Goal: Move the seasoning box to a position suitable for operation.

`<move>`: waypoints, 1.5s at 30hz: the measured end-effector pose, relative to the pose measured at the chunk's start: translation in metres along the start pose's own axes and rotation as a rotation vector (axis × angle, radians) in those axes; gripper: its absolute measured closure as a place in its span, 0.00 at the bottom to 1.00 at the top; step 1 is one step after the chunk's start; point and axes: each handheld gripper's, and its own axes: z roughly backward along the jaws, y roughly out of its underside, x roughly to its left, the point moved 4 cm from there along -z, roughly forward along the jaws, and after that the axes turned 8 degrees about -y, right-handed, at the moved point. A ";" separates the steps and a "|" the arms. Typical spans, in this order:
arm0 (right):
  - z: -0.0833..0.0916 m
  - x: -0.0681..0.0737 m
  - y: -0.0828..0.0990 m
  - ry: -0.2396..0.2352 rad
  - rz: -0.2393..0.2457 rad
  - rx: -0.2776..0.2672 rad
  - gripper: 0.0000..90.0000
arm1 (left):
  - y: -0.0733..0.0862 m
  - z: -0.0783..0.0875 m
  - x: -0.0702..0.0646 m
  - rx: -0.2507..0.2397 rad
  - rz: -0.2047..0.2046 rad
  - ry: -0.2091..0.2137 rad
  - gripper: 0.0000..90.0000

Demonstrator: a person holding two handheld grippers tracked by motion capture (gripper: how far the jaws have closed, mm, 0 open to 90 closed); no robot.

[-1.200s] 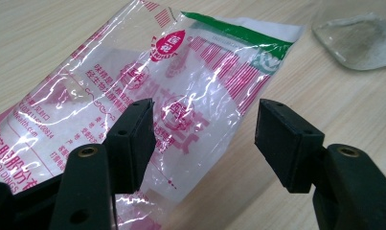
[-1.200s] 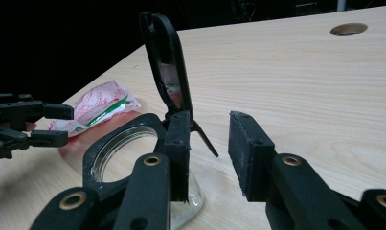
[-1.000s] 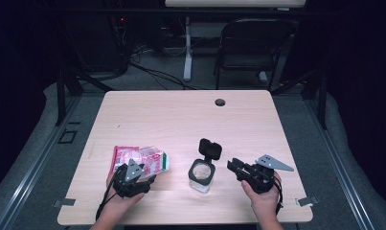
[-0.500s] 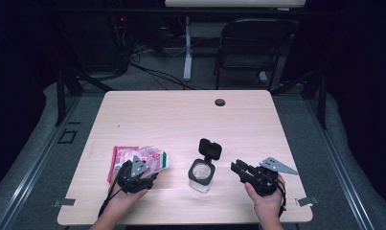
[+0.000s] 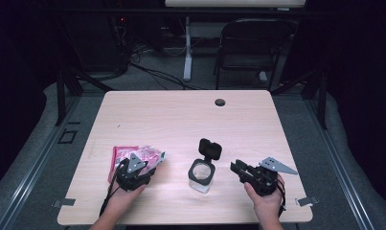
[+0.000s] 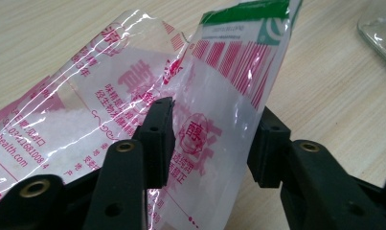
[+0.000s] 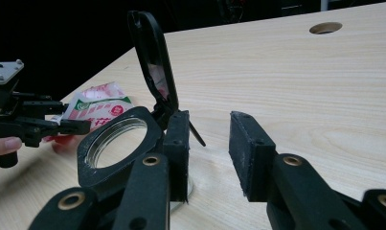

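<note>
A clear plastic bag (image 5: pixel 133 154) with pink print and white grains lies at the table's front left. My left gripper (image 5: pixel 141 167) sits at its near end. In the left gripper view the bag (image 6: pixel 133 86) stands up in a fold between the two pads of the left gripper (image 6: pixel 214 139), which have just been closing and touch it on both sides. A glass jar (image 5: pixel 201 173) with a black flip lid (image 5: pixel 210 148) standing up is at front centre. My right gripper (image 5: pixel 238 169) rests just right of the jar, open and holding nothing. In the right gripper view the jar's black rim (image 7: pixel 147 120) lies left of the right gripper (image 7: pixel 210 143).
The wooden table (image 5: pixel 181 120) has a round cable hole (image 5: pixel 220 102) near its far edge. A black chair (image 5: pixel 253 48) and cables stand on the floor beyond the table. Both hands rest near the front edge.
The left gripper has nudged slightly at the bag's near end, and that end is now bunched up. The right gripper and the jar have kept still.
</note>
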 end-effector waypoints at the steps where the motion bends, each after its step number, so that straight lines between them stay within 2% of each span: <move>1: 0.000 0.000 0.000 -0.001 0.000 0.000 0.77 | 0.000 0.000 0.001 0.002 0.009 0.000 0.66; 4: 0.000 0.000 0.000 0.001 0.002 0.003 0.77 | 0.001 -0.002 0.002 0.009 0.017 -0.002 0.69; 9: 0.000 0.000 0.000 0.001 0.001 0.002 0.77 | 0.001 -0.003 0.004 0.016 0.008 -0.014 0.75; 19: -0.001 0.000 0.001 0.001 -0.003 0.001 0.76 | 0.002 -0.004 0.009 0.023 0.037 -0.017 0.90; 27: -0.001 -0.001 0.001 0.006 -0.006 -0.001 0.76 | 0.003 -0.003 0.012 0.025 0.041 -0.025 1.00; 45: 0.002 -0.005 0.002 0.005 -0.028 -0.011 0.77 | 0.002 0.004 0.019 -0.008 0.070 -0.002 1.00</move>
